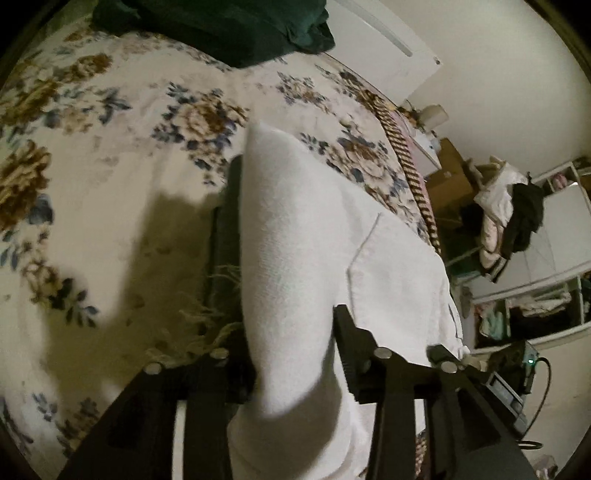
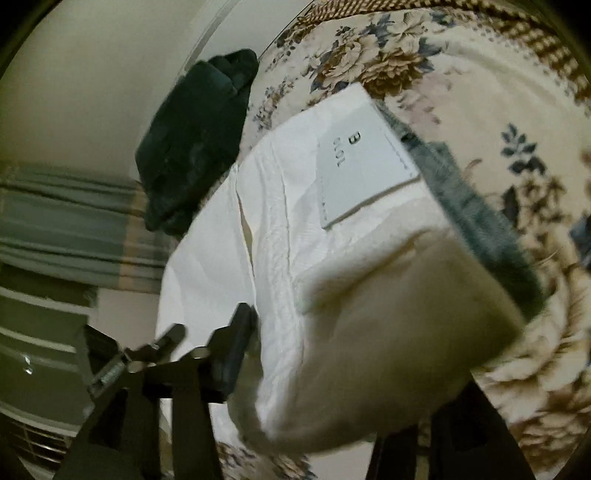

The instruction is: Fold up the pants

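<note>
bed (image 1: pixel 110 129): floral cover, work surface; the pants lie near its side edge, probably so both hands can reach.
green cloth (image 1: pixel 221 29): dark heap at the far end, well apart from the pants, not part of this fold.
pants (image 1: pixel 388 266): white, on the bed, partly folded. A raised fold of the near end stands up between each tool's fingers. The far part lies flat.
why raised: looks like the near end is being carried over the flat part to halve the length.
axis: long axis runs away from both cameras, roughly along the bed edge. The end with the patch (image 2: pixel 365 162) points away.
grey cloth (image 2: pixel 480 221): frayed strip under the white layer; can't tell if it's the same garment.
left gripper (image 1: pixel 288 236): fingers either side of the fold, cloth fills the gap. Can't tell whether it's pinched or let go.
right gripper (image 2: pixel 351 332): one finger shows beside the cloth, the other is hidden behind the fold. Grip can't be told.
</note>
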Available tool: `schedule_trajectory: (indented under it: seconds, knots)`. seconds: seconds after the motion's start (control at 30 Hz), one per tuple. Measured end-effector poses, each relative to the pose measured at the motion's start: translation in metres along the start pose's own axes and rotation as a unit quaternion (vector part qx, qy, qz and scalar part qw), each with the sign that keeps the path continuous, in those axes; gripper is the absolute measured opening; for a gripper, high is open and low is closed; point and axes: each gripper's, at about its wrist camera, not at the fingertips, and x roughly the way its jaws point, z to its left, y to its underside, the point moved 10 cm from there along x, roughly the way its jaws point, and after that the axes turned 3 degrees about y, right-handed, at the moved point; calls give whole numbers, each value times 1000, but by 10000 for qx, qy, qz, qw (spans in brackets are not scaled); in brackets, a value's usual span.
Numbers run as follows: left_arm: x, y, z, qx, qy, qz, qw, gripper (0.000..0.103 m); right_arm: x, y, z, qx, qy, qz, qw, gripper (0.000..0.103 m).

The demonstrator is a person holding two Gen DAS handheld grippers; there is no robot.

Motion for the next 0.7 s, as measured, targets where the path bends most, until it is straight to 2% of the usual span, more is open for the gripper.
schedule_trajectory:
  seconds: [0.07,0.1,0.2,0.27,0.33,0.43,0.53,0.7]
  knots:
    - [-8,2,1,98,-296,-18,9995,51,-11,0,-7,-186,320,-25,9993,68]
    - [-13,3,-1,151,-454,-60,9988,53,-15,-1,-10,-302,503,-42,9983,75]
    - [-25,10,-3,347,-941,-162,9948,71,-33,-1,-12,-781,1188,-113,9898,91]
    - [-34,17,-9,524,-1293,-253,9899,86,-50,1,-9,-1231,1757,-233,9764,98]
    - [-38,24,-16,673,-1553,-249,9853,87,-69,2,-6,-1597,2303,-415,9590,103]
    - [-44,36,-29,783,-1676,-208,9825,103,-100,8,5,-2005,2915,-731,9325,103]
    - [-56,48,-47,991,-1929,-228,9759,103,-129,16,17,-2138,3129,-905,9210,103]
    - [-94,66,-82,1245,-2162,-495,9671,103,-180,37,39,-2144,3156,-1075,9181,103]
